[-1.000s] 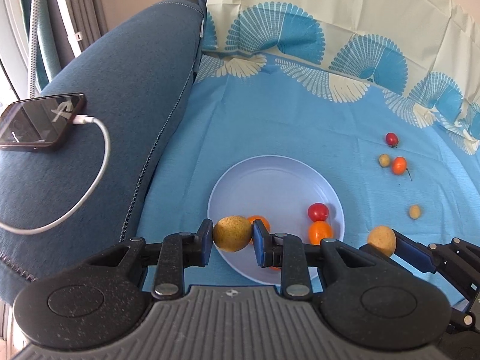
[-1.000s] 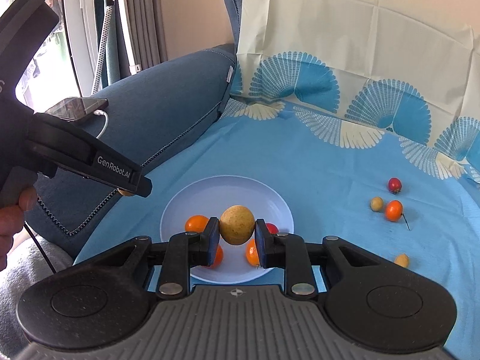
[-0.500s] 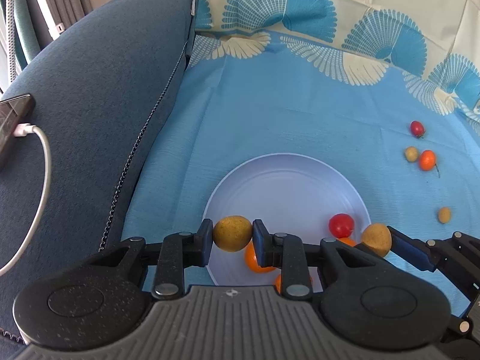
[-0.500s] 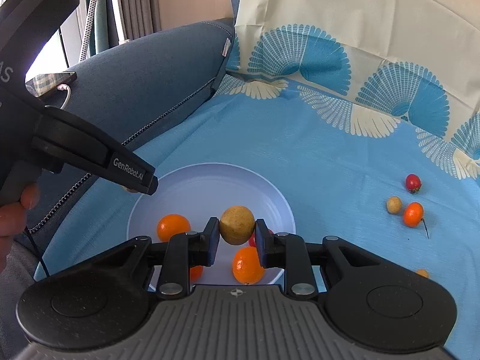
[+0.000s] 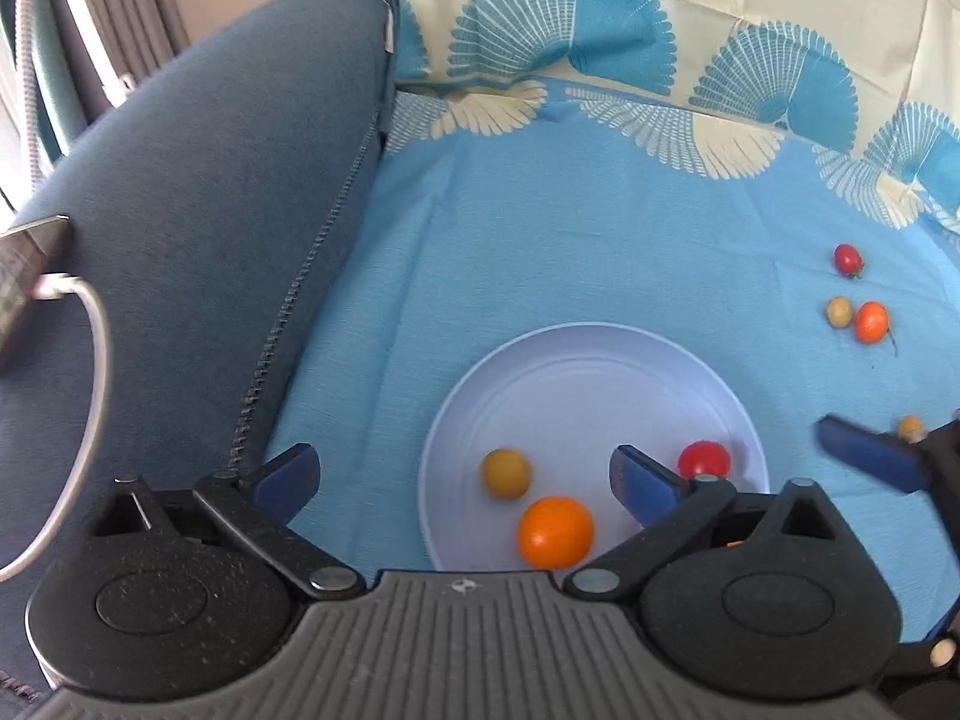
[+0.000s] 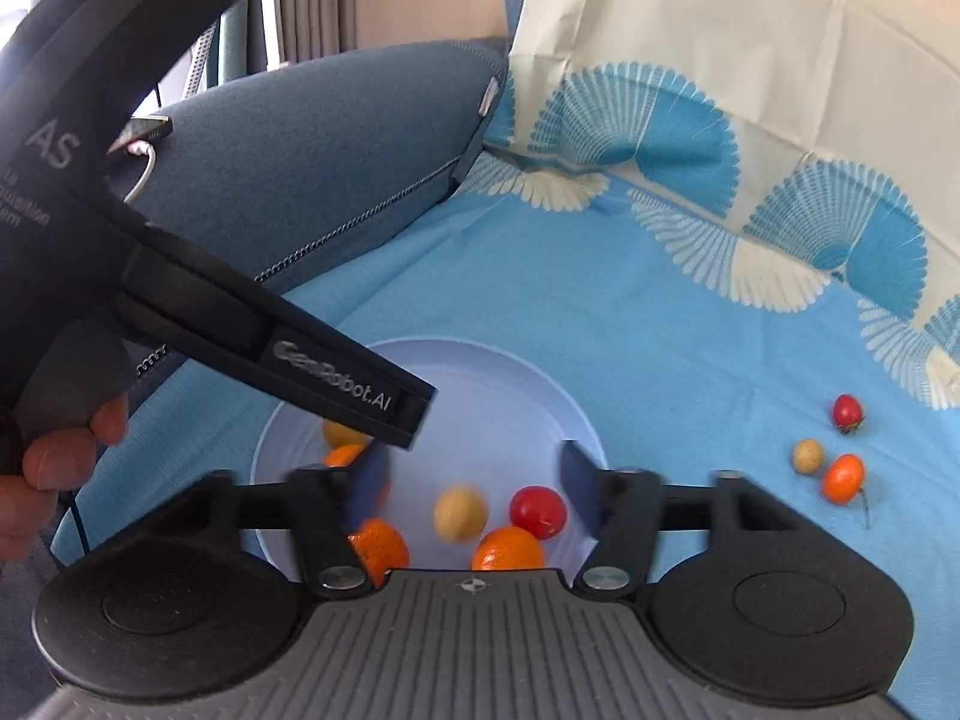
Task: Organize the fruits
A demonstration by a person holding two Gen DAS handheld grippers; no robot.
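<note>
The left gripper (image 5: 462, 477) hangs over the near edge of the plate (image 5: 576, 354) with its blue-padded fingers (image 5: 288, 474) spread wide and nothing between them. Just ahead of the gap, a yellow fruit (image 5: 507, 473) lies loose on the plate, touching neither finger, and an orange (image 5: 556, 531) sits just beside it toward the near rim. A red fruit (image 5: 704, 459) rests by the right-hand finger, partly hidden behind it.

The right gripper (image 6: 471, 480) is also over the plate (image 6: 480, 384), jaws wide apart and holding nothing. Between its fingers, blurred, is a second yellow fruit (image 6: 460, 513); whether it rests on the plate I cannot tell. Around it are a red fruit (image 6: 538, 512) and two oranges (image 6: 509, 549) at the near rim. The left gripper's black arm (image 6: 270, 354) crosses above the plate's left side, gripped by a hand (image 6: 60, 468) at the picture's edge.

Out on the blue cloth (image 5: 600, 228), well to the right of the plate, lie a small red fruit (image 5: 848, 258), a small yellow one (image 5: 839, 311) touching or nearly touching a small orange one (image 5: 871, 322), and another small yellow fruit (image 5: 909, 426) nearer the right gripper's finger. A phone (image 5: 24, 282) with a white cable (image 5: 90, 360) lies on the sofa arm (image 5: 210, 180) at the left.
</note>
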